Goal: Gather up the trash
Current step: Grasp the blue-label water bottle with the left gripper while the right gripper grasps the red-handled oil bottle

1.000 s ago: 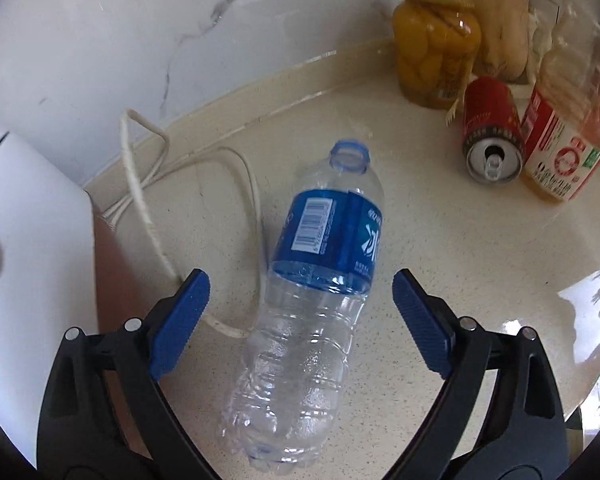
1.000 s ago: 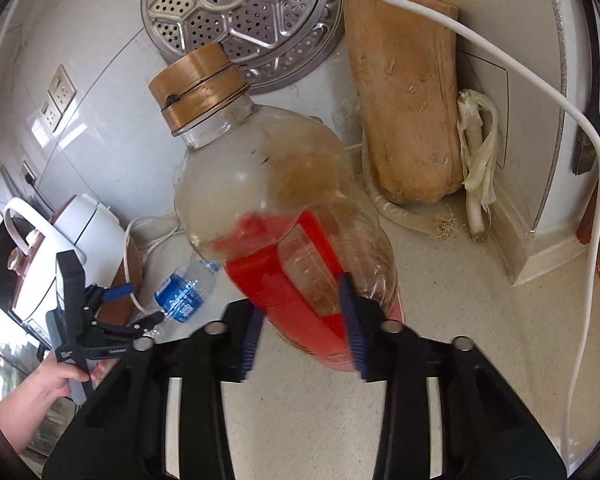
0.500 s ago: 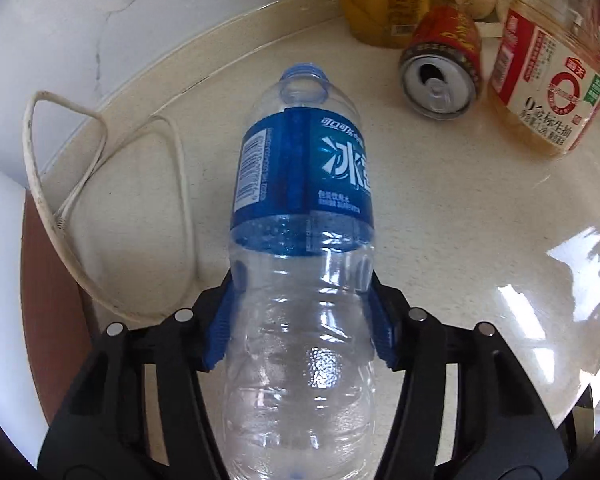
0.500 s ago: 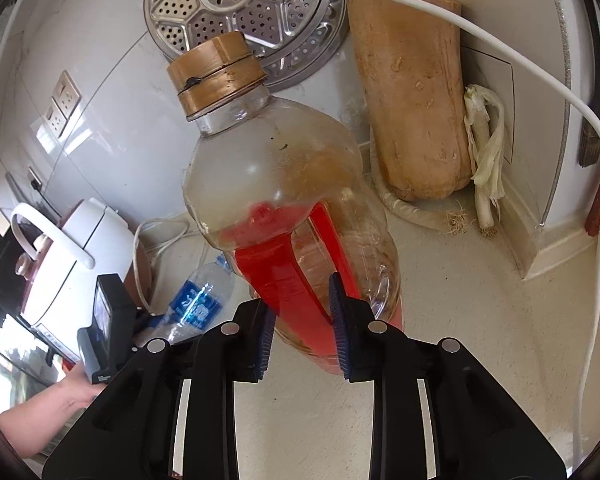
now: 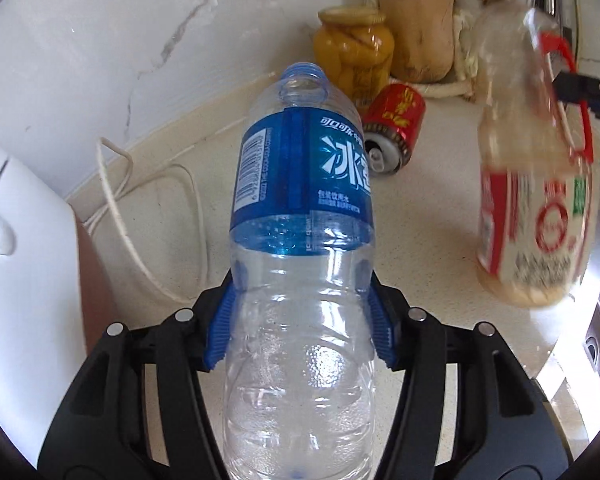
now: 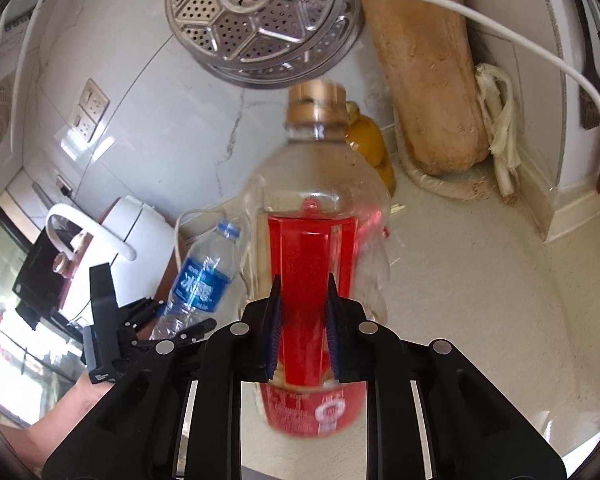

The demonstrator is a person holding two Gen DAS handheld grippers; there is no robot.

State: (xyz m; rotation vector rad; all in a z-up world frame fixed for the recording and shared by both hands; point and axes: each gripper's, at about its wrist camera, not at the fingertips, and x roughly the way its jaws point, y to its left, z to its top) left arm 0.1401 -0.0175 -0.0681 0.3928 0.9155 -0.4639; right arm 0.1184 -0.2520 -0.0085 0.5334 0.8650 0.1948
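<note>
Blue pads of the left gripper (image 5: 302, 320) pinch the capless water bottle (image 5: 300, 272) around its clear ribbed lower body, lifted off the counter (image 5: 432, 216). The right gripper (image 6: 303, 322) clamps the red handle of the oil bottle (image 6: 320, 216), upright to the right. Farther off, a red can (image 5: 394, 120) lies beside a jar (image 5: 354, 52).
</note>
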